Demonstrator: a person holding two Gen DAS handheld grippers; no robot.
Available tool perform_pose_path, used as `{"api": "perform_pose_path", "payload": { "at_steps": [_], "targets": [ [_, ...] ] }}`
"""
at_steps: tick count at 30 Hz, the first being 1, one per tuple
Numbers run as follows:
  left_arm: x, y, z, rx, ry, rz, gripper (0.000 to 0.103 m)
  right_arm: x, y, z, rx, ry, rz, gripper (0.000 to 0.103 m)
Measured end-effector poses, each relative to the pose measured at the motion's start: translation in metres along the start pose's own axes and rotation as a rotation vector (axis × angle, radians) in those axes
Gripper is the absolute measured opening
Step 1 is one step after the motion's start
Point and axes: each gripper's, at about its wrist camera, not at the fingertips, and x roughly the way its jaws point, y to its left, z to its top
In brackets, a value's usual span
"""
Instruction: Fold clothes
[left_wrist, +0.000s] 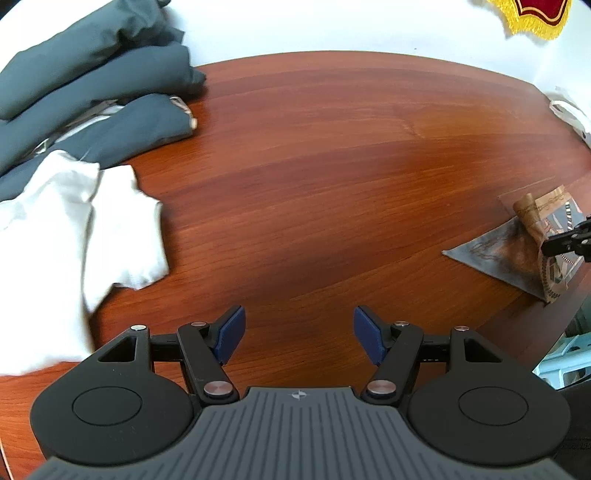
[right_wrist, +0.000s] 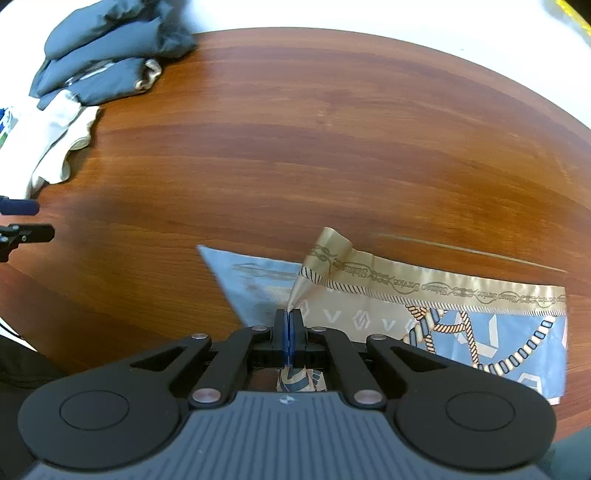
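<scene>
My right gripper has its jaws pressed together on a gathered edge of the patterned scarf, pinching the cloth so that a gold-bordered corner stands up just ahead of the blue pads; the rest of the scarf lies flat on the worktop, spreading to the right, with its paler underside showing to the left of the grip; my left gripper has its jaws spread wide with nothing between them, over bare wood; from its camera I see the scarf well apart at the right edge, with the other gripper's tip on it; to the left lies a crumpled white garment, and behind it, touching, a pile of dark grey folded clothes at the worktop's far left corner.
</scene>
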Motion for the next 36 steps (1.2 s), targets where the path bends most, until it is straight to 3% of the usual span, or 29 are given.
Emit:
{"api": "perform_pose_path", "payload": {
  "at_steps": [19,22,26,36],
  "targets": [
    [-0.013,0.037,-0.019,-0.012,-0.022,-0.003,0.067,0.017,0.089,0.013,-0.108,0.029,0.063,0.002],
    [-0.015,0.039,-0.02,-0.011,-0.025,0.004,0.067,0.02,0.092,0.012,-0.114,0.032,0.074,0.005],
    [-0.016,0.039,-0.02,-0.008,-0.024,0.008,0.067,0.018,0.093,0.011,-0.115,0.022,0.083,0.017],
    [-0.013,0.022,-0.016,0.025,-0.023,0.003,0.067,0.01,0.069,0.003,-0.068,-0.003,0.052,0.02]
  ]
}}
